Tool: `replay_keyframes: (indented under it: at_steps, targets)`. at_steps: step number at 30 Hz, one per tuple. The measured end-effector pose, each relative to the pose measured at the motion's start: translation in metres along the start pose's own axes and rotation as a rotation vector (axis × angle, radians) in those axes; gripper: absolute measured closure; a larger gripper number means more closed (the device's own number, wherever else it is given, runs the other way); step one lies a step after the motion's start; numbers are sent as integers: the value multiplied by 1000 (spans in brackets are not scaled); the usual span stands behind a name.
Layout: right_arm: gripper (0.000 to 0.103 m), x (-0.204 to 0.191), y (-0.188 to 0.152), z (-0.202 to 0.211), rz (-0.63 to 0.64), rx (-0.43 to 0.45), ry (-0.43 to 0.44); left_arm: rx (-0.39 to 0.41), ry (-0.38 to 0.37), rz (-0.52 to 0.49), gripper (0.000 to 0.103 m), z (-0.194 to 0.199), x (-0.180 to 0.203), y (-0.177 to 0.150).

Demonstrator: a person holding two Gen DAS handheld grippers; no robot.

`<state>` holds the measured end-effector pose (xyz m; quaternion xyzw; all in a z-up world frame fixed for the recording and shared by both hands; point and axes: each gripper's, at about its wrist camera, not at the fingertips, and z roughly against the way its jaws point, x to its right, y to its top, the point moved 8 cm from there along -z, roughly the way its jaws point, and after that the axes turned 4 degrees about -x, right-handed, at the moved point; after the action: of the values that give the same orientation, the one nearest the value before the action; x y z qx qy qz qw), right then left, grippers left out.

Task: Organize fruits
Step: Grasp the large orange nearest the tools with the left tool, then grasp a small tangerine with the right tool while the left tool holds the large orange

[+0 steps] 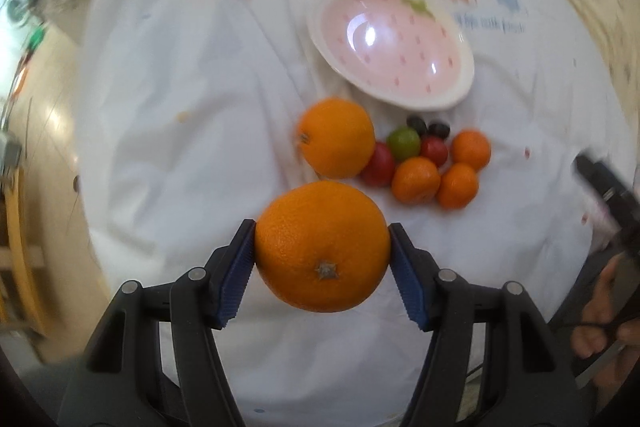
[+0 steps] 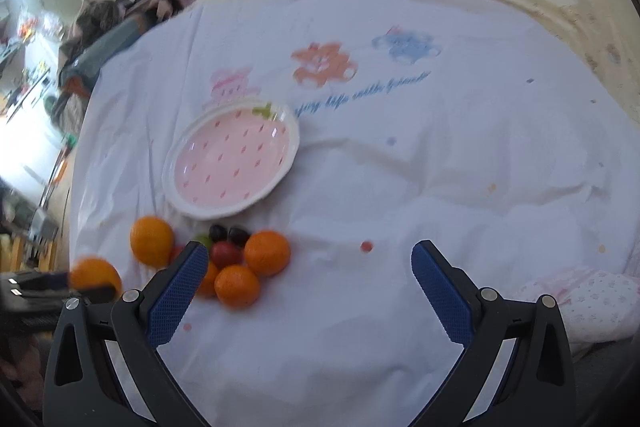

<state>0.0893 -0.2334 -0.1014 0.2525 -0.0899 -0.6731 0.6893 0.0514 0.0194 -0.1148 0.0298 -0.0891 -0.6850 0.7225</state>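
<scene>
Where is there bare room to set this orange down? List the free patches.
The pink plate is empty. The white cloth right of the plate, below the printed bears, is bare. Crowded: the fruit cluster just before the plate, beside the second orange.

A round bright-orange orange with a pebbled skin [image 1: 322, 247] and a brownish-green stem scar; ribbed blue rubber pads [image 1: 235, 277] on black plastic gripper arms; a shallow pink ceramic plate [image 1: 390, 47] with a cream rim, small red seed marks and a green leaf motif; a white cotton sheet [image 2: 400, 187] printed with pink, orange and blue bears and blue lettering; red cherry tomatoes [image 1: 434, 151]; a green lime [image 1: 403, 143]; dark, near-black grapes [image 1: 438, 129].
</scene>
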Motion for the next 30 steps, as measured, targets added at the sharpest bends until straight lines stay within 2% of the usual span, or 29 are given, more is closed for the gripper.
replay_keyframes:
  at_steps: [3, 5, 6, 7, 9, 10, 11, 17, 23, 30]
  targets:
    - [0, -7, -7, -16, 12, -95, 55, 46, 2, 62, 42, 10, -15, -1]
    - [4, -16, -13, -27, 33, -168, 105, 55, 24, 73, 42, 7, -20, 0]
    - [10, -23, -18, -34, 46, -216, 138, 52, 34, 76, 42, 4, -20, 0]
    - [20, -28, -22, -40, 56, -250, 155, 46, 31, 89, 42, 3, -22, -1]
    - [31, -39, -31, -53, 93, -316, 174, 40, 13, 110, 42, -2, -23, 0]
    - [41, -43, -34, -57, 112, -335, 175, 38, 13, 110, 42, -8, -19, -2]
    - [44, -47, -37, -61, 129, -342, 173, 33, 8, 115, 42, -11, -18, -1]
    - [45, -59, -51, -83, 147, -441, 206, 20, 1, 142, 42, -16, -21, 1]
    - [46, -68, -51, -107, 173, -491, 185, 31, -12, 159, 42, -12, -24, 3]
    - [47, -76, -48, -117, 237, -469, 157, 28, -23, 171, 42, -11, -26, 4]
